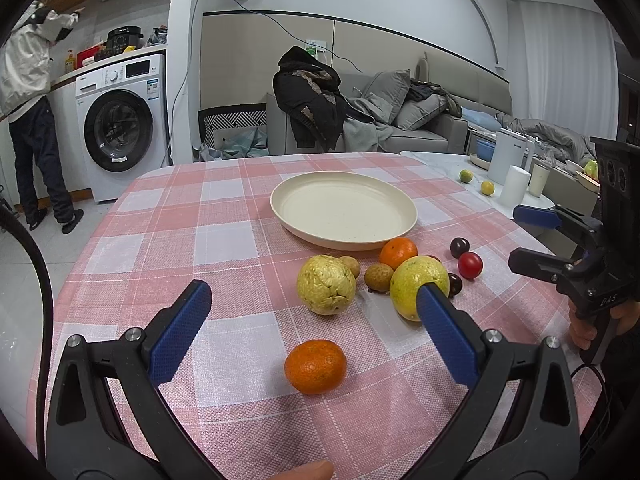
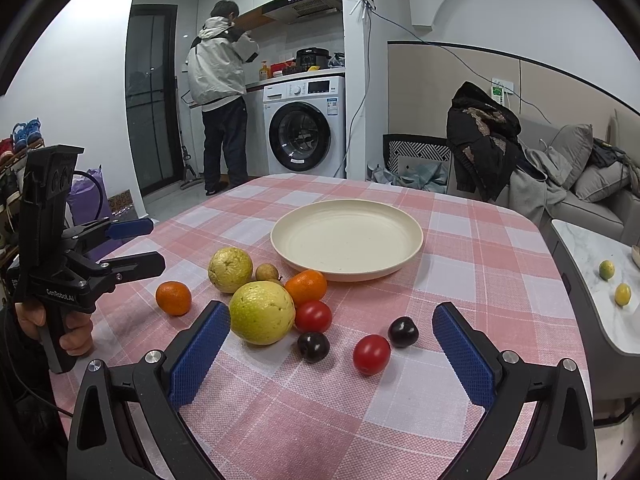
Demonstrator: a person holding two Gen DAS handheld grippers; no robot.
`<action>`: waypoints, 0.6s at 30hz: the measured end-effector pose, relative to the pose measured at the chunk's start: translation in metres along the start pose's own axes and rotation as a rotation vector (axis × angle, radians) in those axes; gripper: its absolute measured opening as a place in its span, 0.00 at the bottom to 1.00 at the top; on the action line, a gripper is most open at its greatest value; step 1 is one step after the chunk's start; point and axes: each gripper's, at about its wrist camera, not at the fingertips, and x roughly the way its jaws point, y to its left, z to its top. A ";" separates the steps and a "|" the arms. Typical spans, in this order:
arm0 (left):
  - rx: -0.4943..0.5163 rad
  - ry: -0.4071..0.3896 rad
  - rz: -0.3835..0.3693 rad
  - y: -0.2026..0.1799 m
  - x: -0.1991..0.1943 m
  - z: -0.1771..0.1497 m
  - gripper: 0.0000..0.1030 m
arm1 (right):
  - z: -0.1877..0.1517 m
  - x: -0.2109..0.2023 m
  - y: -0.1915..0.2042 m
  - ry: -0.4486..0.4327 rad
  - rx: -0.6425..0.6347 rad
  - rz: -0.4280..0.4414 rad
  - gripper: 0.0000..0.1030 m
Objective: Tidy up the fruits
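Pink and white checked cloth (image 2: pixel 460 412) covers the table, with a kitchen corner, a washing machine (image 2: pixel 306 126) and a person standing at the counter in the upper left of both views, and a grey sofa (image 1: pixel 420 124) piled with clothes to the right.

At centre frame sits a cream plate (image 2: pixel 347 268), nothing in it. All the fruit lies on the cloth just below it in the picture.

In the left wrist view, the left gripper (image 1: pixel 314 308) has its blue pads spread wide. A mandarin (image 1: pixel 315 366) lies low between them, touching neither. Above it, a rough yellow guava (image 1: pixel 326 285) sits between the pad tips, and a smoother yellow-green guava (image 1: pixel 416 282) is partly covered by the right-hand pad (image 1: pixel 448 336). Behind these are two brown longans (image 1: pixel 378 277), a second mandarin (image 1: pixel 398 253) near the plate rim, a red tomato (image 1: pixel 470 265) and dark plums (image 1: pixel 459 247), one mostly hidden behind the smooth guava.

In the right wrist view, the right gripper (image 2: pixel 331 322) is also wide open. Between its pads lie a tomato (image 2: pixel 371 354), another tomato (image 2: pixel 313 316) and two dark plums (image 2: pixel 403 331), none touched; the smooth guava (image 2: pixel 262 312) is just beside the left-hand pad (image 2: pixel 200 356). Only one longan (image 2: pixel 267 272) shows here.

Two small citrus fruits (image 2: pixel 615 282) lie apart on a marble side table at right
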 end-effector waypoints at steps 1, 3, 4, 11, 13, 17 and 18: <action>-0.001 0.000 0.000 0.000 0.000 0.000 0.99 | 0.000 0.000 0.000 0.003 0.000 -0.001 1.00; 0.000 0.001 0.001 0.000 0.000 0.000 0.99 | 0.000 0.001 -0.001 0.009 0.001 -0.001 1.00; -0.001 0.002 0.001 0.002 0.002 -0.001 0.99 | 0.000 0.001 -0.001 0.011 0.003 -0.004 1.00; -0.007 0.007 0.007 0.004 0.007 -0.005 0.99 | 0.001 0.004 -0.005 0.021 0.027 -0.007 1.00; -0.012 0.010 0.011 0.003 0.007 -0.006 0.99 | 0.001 0.006 -0.007 0.028 0.035 -0.011 1.00; -0.012 0.041 0.013 0.006 0.012 -0.003 0.99 | 0.001 0.012 -0.011 0.065 0.064 -0.024 1.00; -0.014 0.052 0.011 0.009 0.012 -0.001 0.99 | 0.002 0.014 -0.014 0.087 0.088 -0.013 1.00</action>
